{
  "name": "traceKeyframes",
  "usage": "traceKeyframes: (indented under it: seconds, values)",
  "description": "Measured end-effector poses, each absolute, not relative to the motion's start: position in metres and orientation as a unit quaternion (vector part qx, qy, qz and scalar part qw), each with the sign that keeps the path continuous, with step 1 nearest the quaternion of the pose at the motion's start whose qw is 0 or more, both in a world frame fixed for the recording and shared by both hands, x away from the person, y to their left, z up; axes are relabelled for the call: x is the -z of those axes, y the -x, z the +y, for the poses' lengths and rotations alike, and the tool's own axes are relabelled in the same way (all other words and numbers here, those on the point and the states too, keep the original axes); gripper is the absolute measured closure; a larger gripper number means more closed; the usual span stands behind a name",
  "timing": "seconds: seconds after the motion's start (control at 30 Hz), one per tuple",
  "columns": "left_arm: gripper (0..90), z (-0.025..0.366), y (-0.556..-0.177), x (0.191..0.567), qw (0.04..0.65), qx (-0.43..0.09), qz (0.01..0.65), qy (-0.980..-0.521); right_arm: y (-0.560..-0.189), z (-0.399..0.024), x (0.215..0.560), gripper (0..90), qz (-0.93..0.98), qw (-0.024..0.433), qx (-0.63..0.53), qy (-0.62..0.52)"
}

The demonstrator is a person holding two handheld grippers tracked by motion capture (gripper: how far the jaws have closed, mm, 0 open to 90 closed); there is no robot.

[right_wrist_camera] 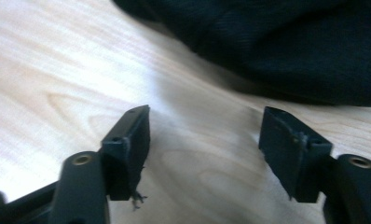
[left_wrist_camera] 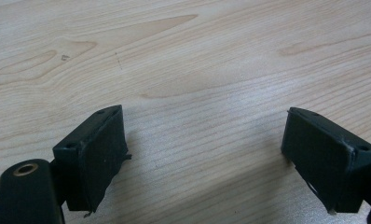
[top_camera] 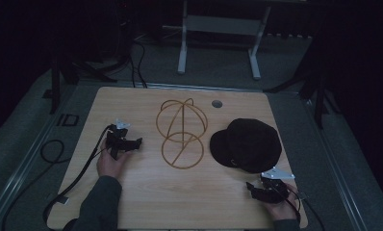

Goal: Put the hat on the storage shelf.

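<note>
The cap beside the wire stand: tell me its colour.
Black all over; the cap shows best in the high view.

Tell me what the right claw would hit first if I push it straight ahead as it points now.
Most likely the black cap: the open right claw has bare wooden table between its jaws, with the cap's edge just beyond.

Grey-green sleeve (top_camera: 99, 202), 2 black cabled grippers, grey 3-cornered plates

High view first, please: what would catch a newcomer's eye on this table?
A gold wire stand of looped rings sits mid-table, with a black cap just to its right. The left tongs and right tongs rest open near the table's edges, holding nothing.
</note>
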State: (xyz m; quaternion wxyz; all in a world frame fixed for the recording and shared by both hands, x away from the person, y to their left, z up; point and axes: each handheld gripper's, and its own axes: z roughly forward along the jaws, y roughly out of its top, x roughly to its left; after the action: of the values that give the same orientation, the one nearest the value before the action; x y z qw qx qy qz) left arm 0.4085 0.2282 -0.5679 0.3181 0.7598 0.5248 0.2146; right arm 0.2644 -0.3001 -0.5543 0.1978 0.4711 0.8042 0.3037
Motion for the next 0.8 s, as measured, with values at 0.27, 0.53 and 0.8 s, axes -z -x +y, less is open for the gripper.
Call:
traceKeyframes:
  seconds: [0.27,0.53,0.8]
  values:
    - [13.3,0.228,-0.408,0.568,0.318,-0.215,0.525,-0.760,-0.259,-0.293,0.534,38.9,0.824,0.203,-0.278,-0.451]
    - [13.3,0.228,-0.408,0.568,0.318,-0.215,0.525,-0.760,-0.261,-0.287,0.511,40.6,0.843,0.181,-0.265,-0.432]
    - [13.4,0.228,-0.408,0.568,0.318,-0.215,0.525,-0.760,-0.267,-0.278,0.492,41.0,0.848,0.178,-0.266,-0.422]
